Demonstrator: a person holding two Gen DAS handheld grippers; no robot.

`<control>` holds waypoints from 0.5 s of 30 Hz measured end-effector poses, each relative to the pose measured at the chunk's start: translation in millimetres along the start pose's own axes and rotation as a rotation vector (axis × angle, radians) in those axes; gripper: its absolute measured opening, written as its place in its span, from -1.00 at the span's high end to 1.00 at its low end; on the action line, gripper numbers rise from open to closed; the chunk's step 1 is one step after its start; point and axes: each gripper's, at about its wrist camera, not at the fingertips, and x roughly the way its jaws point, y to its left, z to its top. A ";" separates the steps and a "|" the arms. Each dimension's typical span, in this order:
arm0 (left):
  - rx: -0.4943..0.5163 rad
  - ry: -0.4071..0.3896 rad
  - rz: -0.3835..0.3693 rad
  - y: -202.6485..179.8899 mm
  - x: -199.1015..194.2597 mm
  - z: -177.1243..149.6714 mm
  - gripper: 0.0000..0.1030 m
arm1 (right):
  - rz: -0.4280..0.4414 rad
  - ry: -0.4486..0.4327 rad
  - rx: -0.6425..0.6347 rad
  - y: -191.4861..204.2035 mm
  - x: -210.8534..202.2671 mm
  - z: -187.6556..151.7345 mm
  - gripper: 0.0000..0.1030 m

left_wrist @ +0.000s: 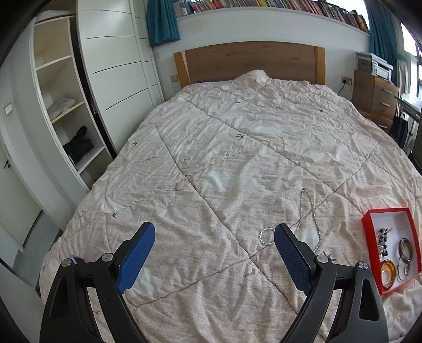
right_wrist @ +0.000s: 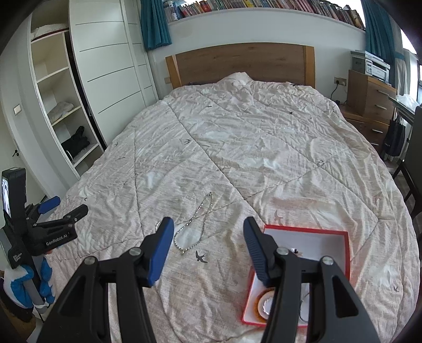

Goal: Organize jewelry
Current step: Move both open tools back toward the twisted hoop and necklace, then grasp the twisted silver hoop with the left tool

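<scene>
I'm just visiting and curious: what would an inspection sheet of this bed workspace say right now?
Surface: wrinkled quilt with a bird print, covering the bed.
Job's things: silver necklace and small ring-shaped piece loose on the quilt; red tray holds bangles and beads.
Clutter: nothing seen.
Grippers: left gripper open, empty; right gripper open, empty.
Cables: black cord at the wall socket.
Surroundings: open wardrobe, wooden headboard, bookshelf.

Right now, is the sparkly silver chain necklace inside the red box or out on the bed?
Out. The silver chain necklace lies looped on the beige quilt, left of the red box.
</scene>
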 end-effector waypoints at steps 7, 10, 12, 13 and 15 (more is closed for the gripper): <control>0.022 -0.007 0.006 -7.4 21.7 16.2 -0.76 | 0.013 -0.012 -0.019 5.1 25.0 25.2 -0.03; 0.022 -0.006 -0.003 -10.7 29.4 20.2 -0.76 | 0.023 -0.010 -0.011 6.3 39.1 29.9 -0.03; 0.026 -0.004 -0.010 -14.3 34.6 20.6 -0.76 | 0.027 -0.001 -0.006 7.3 50.2 30.2 -0.03; 0.030 -0.001 -0.013 -16.3 37.9 20.4 -0.76 | 0.029 0.005 -0.002 7.6 56.3 29.5 -0.03; 0.032 0.007 -0.021 -18.7 45.1 20.2 -0.76 | 0.035 0.018 0.006 8.2 67.5 27.4 -0.03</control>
